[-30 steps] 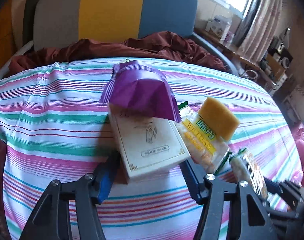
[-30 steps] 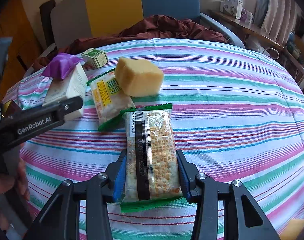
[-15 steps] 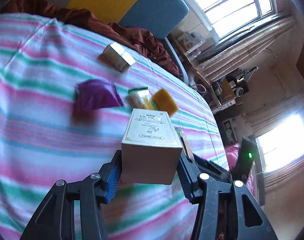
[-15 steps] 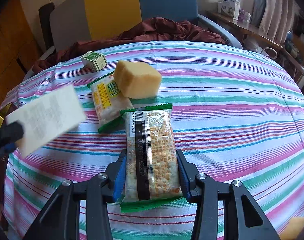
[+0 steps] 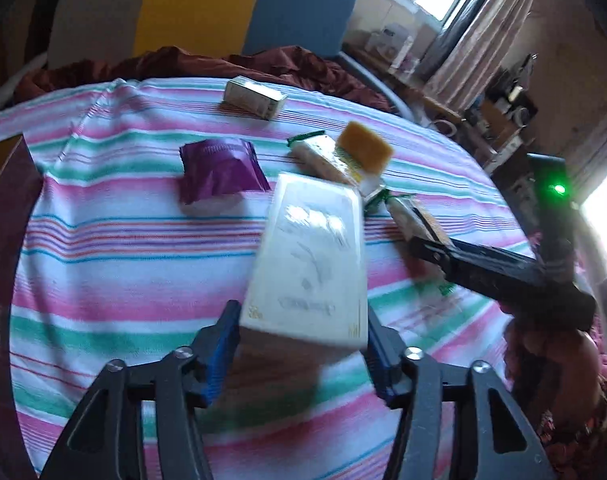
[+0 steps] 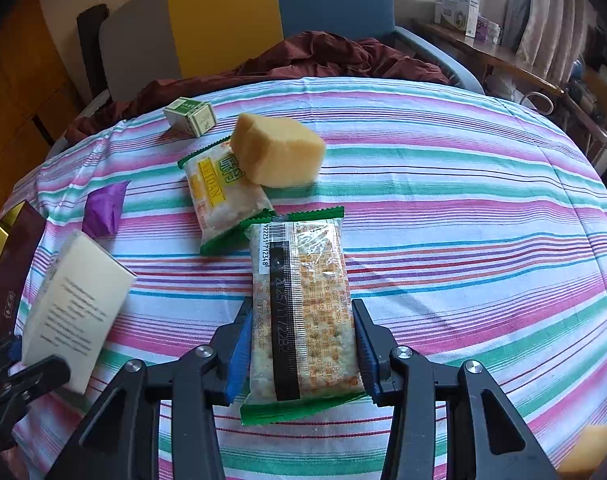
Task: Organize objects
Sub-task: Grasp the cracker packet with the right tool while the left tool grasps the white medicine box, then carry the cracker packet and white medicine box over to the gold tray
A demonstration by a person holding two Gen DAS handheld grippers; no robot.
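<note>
A: Moved since the earlier frame: cream box (image 5: 309, 256), formerly lying on the striped cloth under the purple packet, now lifted and tilted between the fingers of the left tool (image 5: 299, 344). Purple packet (image 5: 219, 170) left lying alone on the cloth.

B: Left tool, state?

A: Jaws opening, box between them. Blue pads (image 5: 223, 340) sit just at the box's lower corners; whether they press on it, I cannot tell, as the view is blurred.

B: Right tool?

A: Right tool (image 6: 301, 344), unmoved. Jaws narrow, clamped on the sides of one cracker packet (image 6: 303, 304), clear wrap with green ends, lying flat on the cloth and pointing away from the camera.

B: Remaining items on the bench?

A: Item: second snack packet (image 6: 219, 196), green and yellow print, its near end touching the far end of the held cracker packet. Item: yellow sponge block (image 6: 279, 150), resting partly on that second packet's far end. Item: small green-and-white carton (image 6: 190, 116), near the far edge, well apart from the tools. Item: purple packet, left of the snack group.

B: Covering?

A: Striped tablecloth (image 6: 443, 184), pink, green and white, over a round bench.

B: Anything beyond it?

A: Dark red fabric (image 6: 323, 56) heaped on the seat behind the bench.
</note>
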